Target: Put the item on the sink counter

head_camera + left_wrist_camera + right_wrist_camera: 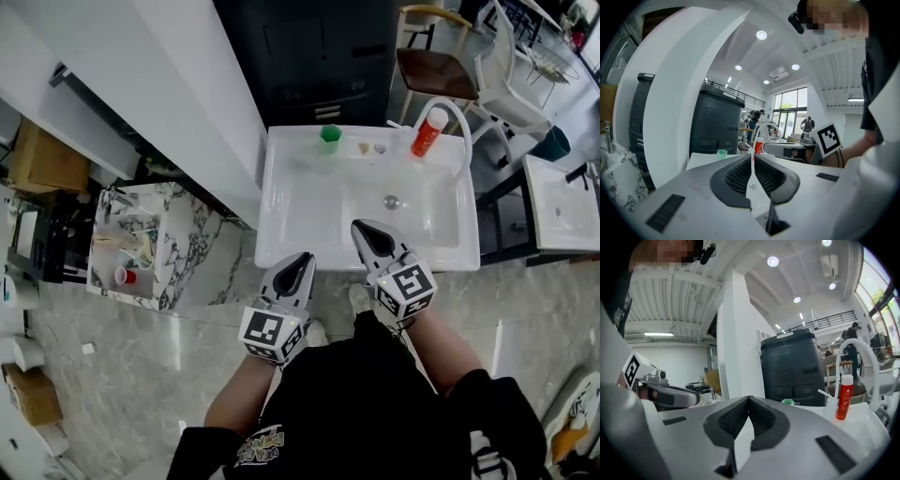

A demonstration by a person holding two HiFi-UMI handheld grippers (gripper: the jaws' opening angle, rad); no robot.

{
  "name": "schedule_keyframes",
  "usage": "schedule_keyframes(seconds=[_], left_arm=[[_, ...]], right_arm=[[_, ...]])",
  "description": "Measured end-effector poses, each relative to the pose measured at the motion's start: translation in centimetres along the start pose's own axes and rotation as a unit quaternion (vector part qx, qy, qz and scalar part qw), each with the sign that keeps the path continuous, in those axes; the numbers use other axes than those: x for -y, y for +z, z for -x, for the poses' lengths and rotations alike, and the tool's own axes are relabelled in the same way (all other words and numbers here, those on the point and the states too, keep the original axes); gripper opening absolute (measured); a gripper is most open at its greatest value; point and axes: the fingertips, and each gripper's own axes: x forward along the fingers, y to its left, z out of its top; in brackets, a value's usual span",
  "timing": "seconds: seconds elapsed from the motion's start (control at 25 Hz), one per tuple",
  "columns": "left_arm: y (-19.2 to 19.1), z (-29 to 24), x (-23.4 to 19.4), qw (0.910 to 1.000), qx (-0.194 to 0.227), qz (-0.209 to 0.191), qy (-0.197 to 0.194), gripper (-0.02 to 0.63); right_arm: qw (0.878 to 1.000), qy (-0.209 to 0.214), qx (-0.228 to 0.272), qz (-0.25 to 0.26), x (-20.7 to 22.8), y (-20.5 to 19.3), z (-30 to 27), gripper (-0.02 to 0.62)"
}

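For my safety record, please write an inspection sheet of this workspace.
Surface: white sink, basin bare except the drain.
Job's things: none held; which item is meant, cannot tell.
Clutter: green cup, red bottle and two small bits on the back ledge.
Grippers: left claw and right claw shut, empty, at the sink's front.
Cables: nothing seen.
Surroundings: dark cabinet, chairs, marble side table.

White sink [281, 234], green cup [329, 137], red bottle [427, 134], grey marbled floor [187, 361]

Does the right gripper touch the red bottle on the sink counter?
Apart. In the head view, bare white basin lies between the right gripper and the red bottle at the back.
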Motion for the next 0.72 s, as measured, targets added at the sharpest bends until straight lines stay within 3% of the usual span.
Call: schedule_keyframes(seconds=[0.32,0.72], left_arm=[[-1.0,3.0,1.6,0.9983,-0.002,-0.004,-0.059,0.021],[-1.4,5.4,2.2,0.9968,-0.012,-0.016,-0.078,0.021]], right_arm=[[0.998,-0.056,0.004,-0.011,-4.2,-0.9,4.2,0.054],[0.997,-0.077,0.007,-0.015,-7.8,-1.0,6.3,0.054]])
